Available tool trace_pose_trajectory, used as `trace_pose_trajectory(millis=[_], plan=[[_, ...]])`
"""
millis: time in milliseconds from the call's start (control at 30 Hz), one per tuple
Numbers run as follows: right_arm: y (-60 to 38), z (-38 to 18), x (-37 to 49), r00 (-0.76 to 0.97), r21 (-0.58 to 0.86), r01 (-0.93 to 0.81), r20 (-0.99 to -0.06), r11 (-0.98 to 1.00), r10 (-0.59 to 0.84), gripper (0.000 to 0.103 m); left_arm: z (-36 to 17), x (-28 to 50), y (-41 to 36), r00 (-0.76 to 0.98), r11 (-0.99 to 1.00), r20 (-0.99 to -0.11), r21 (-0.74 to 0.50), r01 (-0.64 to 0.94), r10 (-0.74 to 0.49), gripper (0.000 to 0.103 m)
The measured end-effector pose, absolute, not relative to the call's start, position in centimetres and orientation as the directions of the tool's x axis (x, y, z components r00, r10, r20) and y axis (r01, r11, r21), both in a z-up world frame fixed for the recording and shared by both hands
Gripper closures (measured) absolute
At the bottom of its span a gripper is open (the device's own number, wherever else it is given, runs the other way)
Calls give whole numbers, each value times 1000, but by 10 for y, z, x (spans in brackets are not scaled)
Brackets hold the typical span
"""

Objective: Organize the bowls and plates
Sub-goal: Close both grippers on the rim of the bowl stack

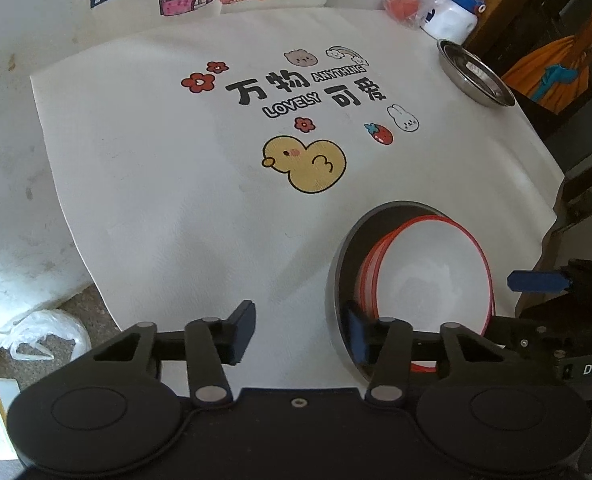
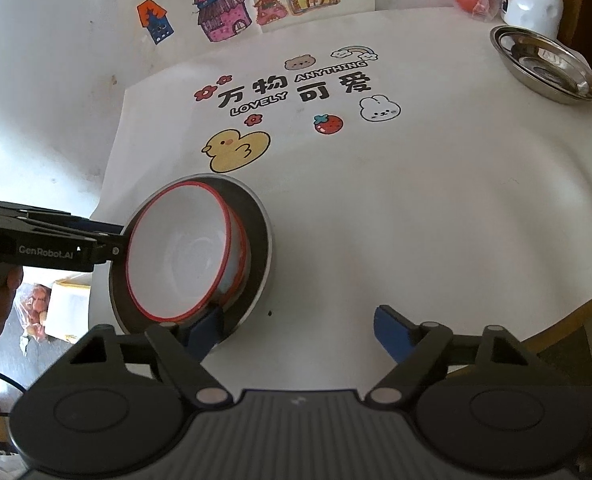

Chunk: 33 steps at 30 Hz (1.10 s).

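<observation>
Your white bowls, thin red line round each rim, sit nested inside a dark plate with a pale metal edge, near the front of the table. A steel dish rests well apart at the far right corner. Your left gripper has its jaws apart, one blue pad inside the plate beside the bowls. Your right gripper is spread wide too, holding nothing. The tablecloth reads "ANYTHING LOVELY" with 万物可爱; the left gripper's side says "GenRobot.AI".
</observation>
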State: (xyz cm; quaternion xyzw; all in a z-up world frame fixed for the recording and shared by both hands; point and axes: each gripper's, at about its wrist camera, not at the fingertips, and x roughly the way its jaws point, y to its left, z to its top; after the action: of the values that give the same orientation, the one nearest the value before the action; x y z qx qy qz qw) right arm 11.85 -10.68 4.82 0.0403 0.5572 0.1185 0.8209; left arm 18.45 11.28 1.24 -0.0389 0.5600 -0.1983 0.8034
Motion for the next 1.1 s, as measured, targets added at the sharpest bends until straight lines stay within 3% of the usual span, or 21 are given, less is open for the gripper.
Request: trace_pose_trajectory(millis=[300, 400, 467, 633, 1000, 1100], plan=[[-104, 46, 123, 327, 212, -137, -912, 968, 246, 28, 13, 183, 113, 304, 912, -874, -299, 280, -379, 58], [-102, 46, 124, 314, 230, -138, -912, 963, 262, 38, 13, 181, 113, 315, 913, -870, -296, 282, -380, 58], [-99, 46, 125, 302, 253, -137, -910, 958, 283, 50, 13, 181, 113, 314, 911, -868, -303, 281, -385, 60], [-90, 47, 125, 296, 248, -160, -911, 955, 286, 63, 13, 181, 113, 312, 909, -867, -308, 280, -390, 62], [-85, 39, 126, 257, 283, -174, -912, 943, 321, 68, 14, 180, 112, 324, 906, -861, -301, 298, -393, 64], [-82, 40, 126, 251, 292, -181, -909, 939, 331, 74, 15, 179, 111, 323, 905, -861, -298, 303, -392, 66]])
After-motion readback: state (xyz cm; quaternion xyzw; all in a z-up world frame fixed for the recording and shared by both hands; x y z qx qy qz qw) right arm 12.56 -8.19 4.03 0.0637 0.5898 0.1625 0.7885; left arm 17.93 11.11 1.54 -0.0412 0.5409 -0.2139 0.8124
